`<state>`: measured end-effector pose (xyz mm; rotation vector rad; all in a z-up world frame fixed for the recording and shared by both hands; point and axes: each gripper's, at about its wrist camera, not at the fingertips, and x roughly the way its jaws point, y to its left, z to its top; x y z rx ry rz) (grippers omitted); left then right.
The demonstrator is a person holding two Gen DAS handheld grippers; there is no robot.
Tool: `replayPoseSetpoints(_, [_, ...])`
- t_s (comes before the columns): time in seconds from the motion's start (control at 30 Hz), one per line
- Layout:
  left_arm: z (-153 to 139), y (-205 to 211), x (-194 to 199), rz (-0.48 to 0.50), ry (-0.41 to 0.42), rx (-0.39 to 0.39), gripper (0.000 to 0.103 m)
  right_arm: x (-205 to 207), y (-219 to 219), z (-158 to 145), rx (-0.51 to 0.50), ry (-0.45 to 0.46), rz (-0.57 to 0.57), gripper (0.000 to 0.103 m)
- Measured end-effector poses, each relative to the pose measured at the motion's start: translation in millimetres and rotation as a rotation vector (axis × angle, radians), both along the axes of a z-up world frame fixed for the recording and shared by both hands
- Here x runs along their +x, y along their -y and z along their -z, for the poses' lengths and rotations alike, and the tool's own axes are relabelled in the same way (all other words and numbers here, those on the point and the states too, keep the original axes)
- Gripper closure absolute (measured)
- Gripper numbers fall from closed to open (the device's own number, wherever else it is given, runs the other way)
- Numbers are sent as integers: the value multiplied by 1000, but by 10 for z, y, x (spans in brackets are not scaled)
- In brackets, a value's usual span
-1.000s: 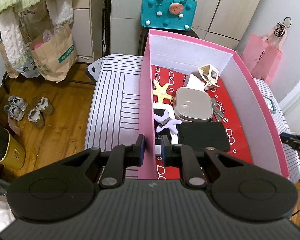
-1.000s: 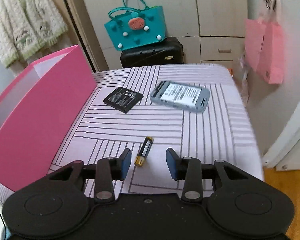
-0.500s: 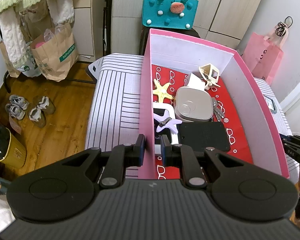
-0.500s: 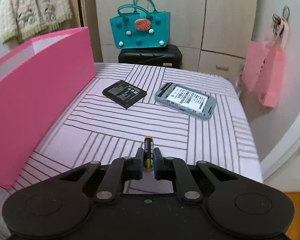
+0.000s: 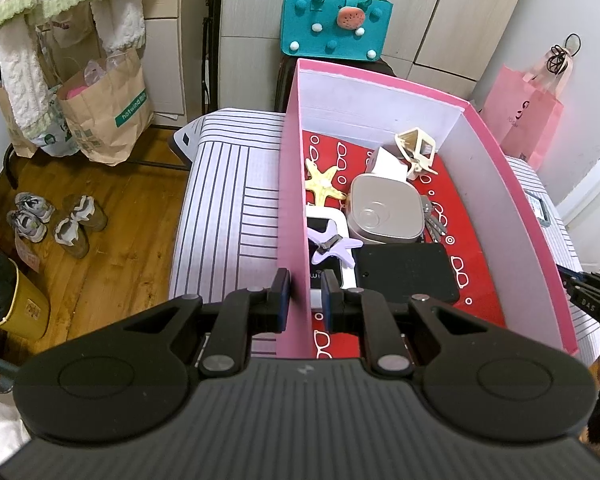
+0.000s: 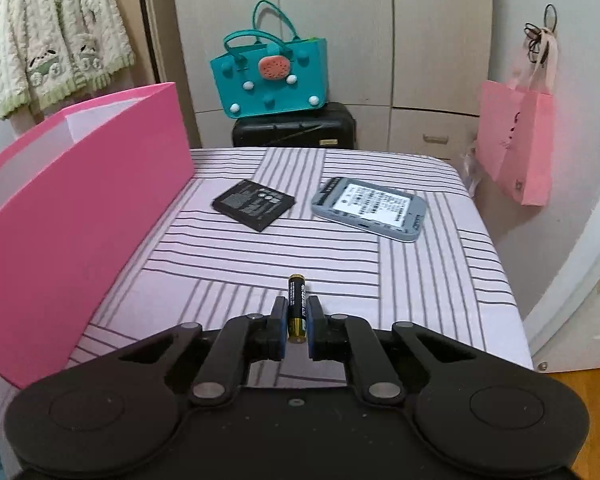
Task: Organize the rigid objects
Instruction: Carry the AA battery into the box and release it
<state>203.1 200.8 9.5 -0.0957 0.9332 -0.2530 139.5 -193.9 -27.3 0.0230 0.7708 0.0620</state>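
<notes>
The right gripper [image 6: 297, 322] is clamped on a small black battery [image 6: 297, 307] with a gold end, raised over the striped table [image 6: 420, 280]. The left gripper [image 5: 303, 296] pinches the pink box [image 5: 294, 200] wall.

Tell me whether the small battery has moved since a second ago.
Yes. The battery, then lying loose on the striped cloth, now sits clamped in the right gripper.
</notes>
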Motion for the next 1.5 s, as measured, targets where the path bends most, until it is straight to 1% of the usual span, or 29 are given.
replayPoseSetpoints(0.07, [-5,-7,-1,2,-4,-5,89,-22,-55,-130,-14,13,-29,92])
replayPoseSetpoints(0.23, [-15,-6,-2,29,-4,9,89,-93,-156,-573,53,43,-147,92])
replayPoseSetpoints(0.37, [-21,-18,-1,38,-8,7,89,-134,-298,-845,192,49,-291,92])
replayPoseSetpoints(0.47, [-31,-18,0,43,-8,8,89,-77,-490,-984,245,32,-400,92])
replayPoseSetpoints(0.53, [-33,-24,-4,46,-6,10,89,-1,-627,-1036,248,10,-458,92])
replayPoseSetpoints(0.67, [-23,-20,-16,46,3,11,89,125,-925,-1025,178,0,-536,92])
replayPoseSetpoints(0.77, [-21,-13,-30,43,11,12,89,237,-1016,-960,189,-23,-535,92])
replayPoseSetpoints(0.9, [-21,-13,-32,43,9,10,89,319,-1126,-892,154,-30,-531,92])
replayPoseSetpoints(1.0, [-24,-10,-38,44,9,13,89,363,-1153,-852,134,-43,-501,91])
replayPoseSetpoints(1.07, [-27,-14,-32,46,9,14,89,384,-1135,-854,163,-56,-484,91])
replayPoseSetpoints(1.1, [-27,-14,-34,46,9,14,89,404,-1119,-861,191,-61,-475,87])
replayPoseSetpoints(1.13, [-27,-12,-34,46,9,14,89,415,-1084,-880,220,-72,-480,85])
replayPoseSetpoints(1.17, [-27,-12,-35,46,10,15,89,423,-1013,-916,261,-75,-479,85])
replayPoseSetpoints(1.23, [-30,-11,-37,46,10,16,89,410,-834,-1002,325,-43,-452,84])
replayPoseSetpoints(1.3, [-41,2,-47,52,12,27,89,372,-618,-1098,361,-5,-422,83])
replayPoseSetpoints(1.37, [-51,19,-52,62,14,42,89,314,-400,-1182,351,33,-368,79])
replayPoseSetpoints(1.43, [-60,41,-53,71,14,62,89,252,-215,-1230,299,65,-300,73])
replayPoseSetpoints(1.5, [-69,70,-52,79,15,81,89,214,-54,-1230,250,74,-242,72])
